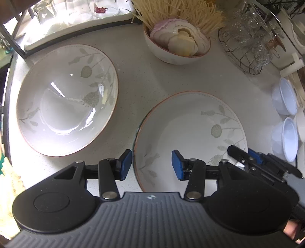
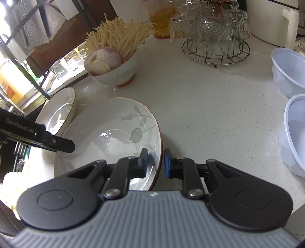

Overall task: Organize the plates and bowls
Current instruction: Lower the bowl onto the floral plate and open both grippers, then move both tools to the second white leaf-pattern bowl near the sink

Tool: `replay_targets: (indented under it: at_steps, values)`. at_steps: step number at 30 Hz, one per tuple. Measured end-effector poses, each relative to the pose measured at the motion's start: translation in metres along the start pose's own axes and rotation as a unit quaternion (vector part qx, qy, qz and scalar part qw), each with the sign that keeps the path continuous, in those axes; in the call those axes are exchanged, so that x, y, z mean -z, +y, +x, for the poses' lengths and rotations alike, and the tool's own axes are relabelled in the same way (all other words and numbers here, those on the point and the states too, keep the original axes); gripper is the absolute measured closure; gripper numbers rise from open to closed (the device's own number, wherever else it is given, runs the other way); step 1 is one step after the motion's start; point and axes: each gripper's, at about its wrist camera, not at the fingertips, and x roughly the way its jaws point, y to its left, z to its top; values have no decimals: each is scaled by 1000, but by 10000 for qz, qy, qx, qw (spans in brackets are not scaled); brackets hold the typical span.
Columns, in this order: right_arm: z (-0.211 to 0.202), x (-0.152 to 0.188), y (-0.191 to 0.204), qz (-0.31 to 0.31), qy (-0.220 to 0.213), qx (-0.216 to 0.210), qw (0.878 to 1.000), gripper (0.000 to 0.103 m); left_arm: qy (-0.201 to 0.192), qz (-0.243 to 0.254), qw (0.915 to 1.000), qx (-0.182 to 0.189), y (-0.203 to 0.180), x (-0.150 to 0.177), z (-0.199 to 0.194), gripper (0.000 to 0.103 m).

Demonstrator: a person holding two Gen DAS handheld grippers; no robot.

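Left wrist view looks down on a pale speckled counter (image 1: 148, 80) where two leaf-patterned plates lie side by side but apart: the far plate (image 1: 66, 101) sits alone to the left, and the near plate (image 1: 190, 137) lies just under the left gripper (image 1: 151, 165), whose blue pads stand spread to either side of that plate's left rim without touching it. The right gripper (image 1: 246, 156) reaches in from the right edge onto the same plate. In the right wrist view the right gripper (image 2: 155, 162) has its pads pinched on the near plate's (image 2: 106, 137) brown right rim, one pad inside and one outside. Behind the plates stands a ceramic bowl (image 1: 177, 49) holding sliced onion (image 1: 181, 38) and a bundle of enoki mushrooms (image 1: 183, 13). To its right a wire rack (image 1: 242, 57) carries upturned cut-glass cups (image 2: 209, 28). Two empty translucent plastic bowls (image 2: 293, 114) sit one behind the other at the right edge of the counter. More drinking glasses (image 1: 76, 11) stand on a white tray (image 1: 80, 32) at the back left, behind a dark metal frame (image 1: 13, 36).
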Motion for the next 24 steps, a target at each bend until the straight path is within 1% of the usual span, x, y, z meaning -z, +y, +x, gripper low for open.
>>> replay_targets:
  at_steps: [4,9,14,17,18,22,24]
  values:
    - [-9,-2,-1,-64,-86,37,9999,81,-297,-185,9994,43,3,8,-11,51]
    - [-31,-9,-1,-127,-371,164,9991,80,-885,-251,9958,15,3,21,-45,51]
    - [-63,-21,10,-239,-643,85,9976,80,-1622,-193,9865,90,-1,38,-93,51]
    - [-85,-27,23,-216,-803,-45,9965,80,-1971,-131,9801,173,-2,52,-122,51]
    - [-93,-28,29,-222,-870,-79,9959,80,-2073,-119,9779,230,-2,56,-131,51]
    - [-122,-25,55,-242,-1006,-259,9943,80,-2389,-76,9707,249,1,81,-164,51]
    - [-135,-23,67,-291,-1048,-362,9934,80,-2490,-153,9680,287,7,95,-177,51]
